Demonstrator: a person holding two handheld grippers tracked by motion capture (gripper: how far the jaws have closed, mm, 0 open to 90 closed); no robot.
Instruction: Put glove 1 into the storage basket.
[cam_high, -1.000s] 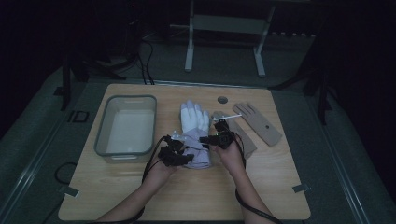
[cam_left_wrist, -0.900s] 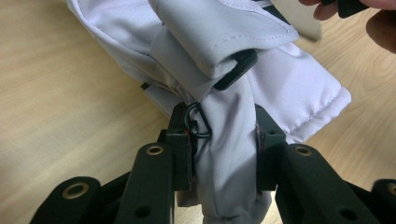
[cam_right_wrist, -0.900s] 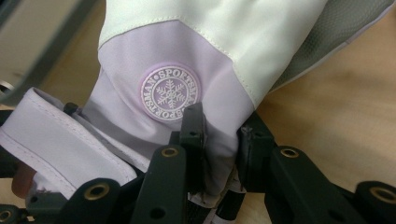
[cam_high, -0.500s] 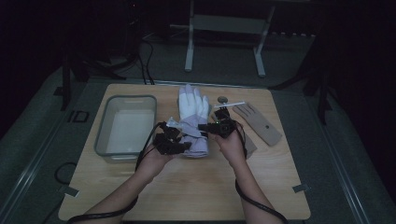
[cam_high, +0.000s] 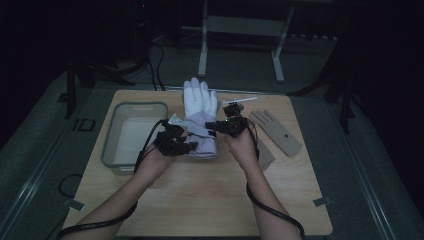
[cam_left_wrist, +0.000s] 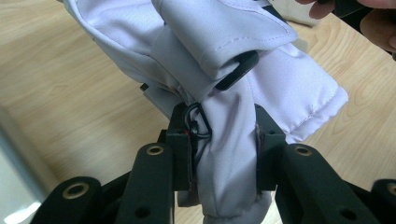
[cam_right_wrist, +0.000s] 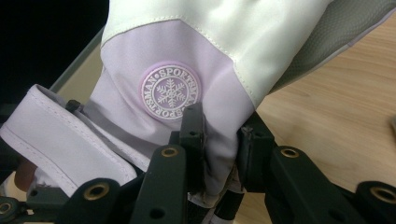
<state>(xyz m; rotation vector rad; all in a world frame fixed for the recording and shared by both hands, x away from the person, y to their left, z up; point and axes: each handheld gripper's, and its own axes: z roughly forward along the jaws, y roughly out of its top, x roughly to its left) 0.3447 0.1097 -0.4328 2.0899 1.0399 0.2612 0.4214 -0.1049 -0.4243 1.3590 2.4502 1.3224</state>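
The left hand-held gripper (cam_high: 187, 145) is clamped on the cuff fabric of a white and lilac ski glove (cam_high: 200, 117), its 2 jaws pressed against a fold of the cloth; in the left gripper view (cam_left_wrist: 224, 154) the cloth bunches between them beside a black strap loop (cam_left_wrist: 236, 70). The right hand-held gripper (cam_high: 212, 126) is likewise closed on the glove's cuff from the other side; in the right gripper view (cam_right_wrist: 219, 144) its jaws pinch lilac fabric just below a round snowflake badge (cam_right_wrist: 171, 93). The glove is held between the 2 grippers above the middle of the wooden bench (cam_high: 200, 195), fingers pointing away from the person. A clear plastic tub (cam_high: 131, 136) sits on the bench left of the glove. A flat tan glove shape (cam_high: 276, 131) lies right of the glove. A thin white stick (cam_high: 240, 100) lies just beyond the right gripper, near the far edge of the bench.
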